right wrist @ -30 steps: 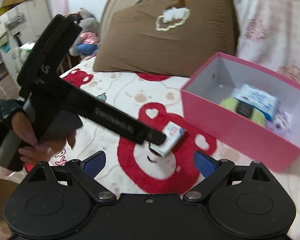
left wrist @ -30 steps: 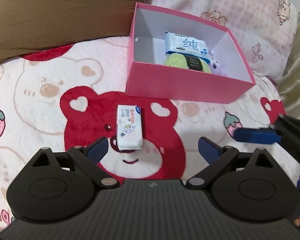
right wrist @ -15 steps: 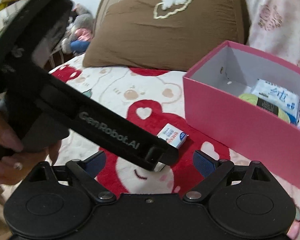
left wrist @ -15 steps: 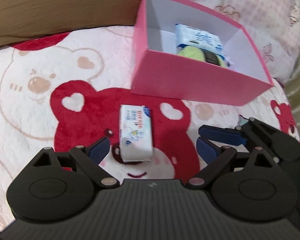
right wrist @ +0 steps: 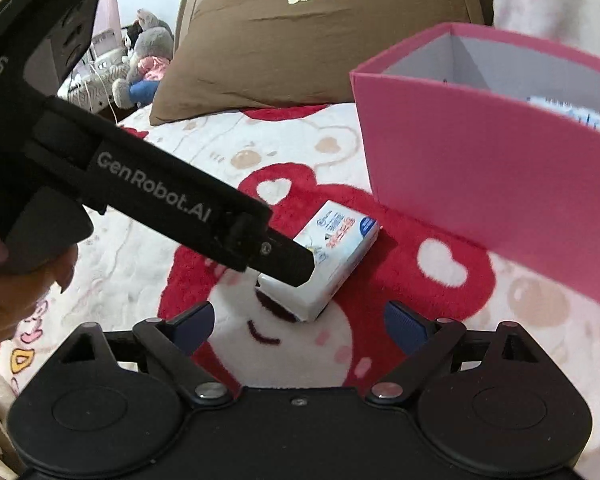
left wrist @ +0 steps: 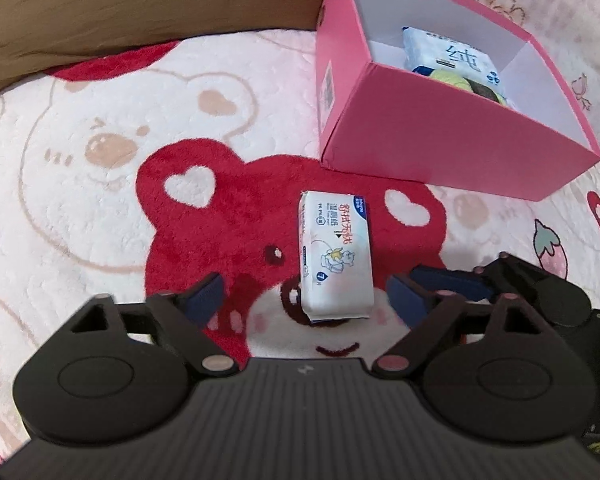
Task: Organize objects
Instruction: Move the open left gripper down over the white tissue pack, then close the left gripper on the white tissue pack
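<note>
A small white tissue pack [left wrist: 334, 256] lies on the red bear print of the blanket [left wrist: 100, 208], just in front of the pink box [left wrist: 440, 152]. My left gripper [left wrist: 306, 298] is low over it with its jaws closing. The pack's near end sits between the blue pads, which do not touch it. In the right wrist view the pack [right wrist: 340, 248] lies ahead of my open right gripper [right wrist: 300, 326], half hidden by a finger [right wrist: 284, 256] of the left gripper. One right finger [left wrist: 452, 283] shows beside the left's right pad.
The pink box [right wrist: 480, 168] holds a blue-and-white tissue pack [left wrist: 452, 56] and a green yarn ball [left wrist: 460, 82]. A brown pillow [right wrist: 300, 48] and a pink patterned pillow [left wrist: 540, 0] lie behind it. A person's hand [right wrist: 16, 292] grips the left tool. Plush toys [right wrist: 144, 60] sit far left.
Both grippers have come down toward the tissue pack. The left jaws have narrowed around its near end. The right gripper has closed in beside the left's right finger.
</note>
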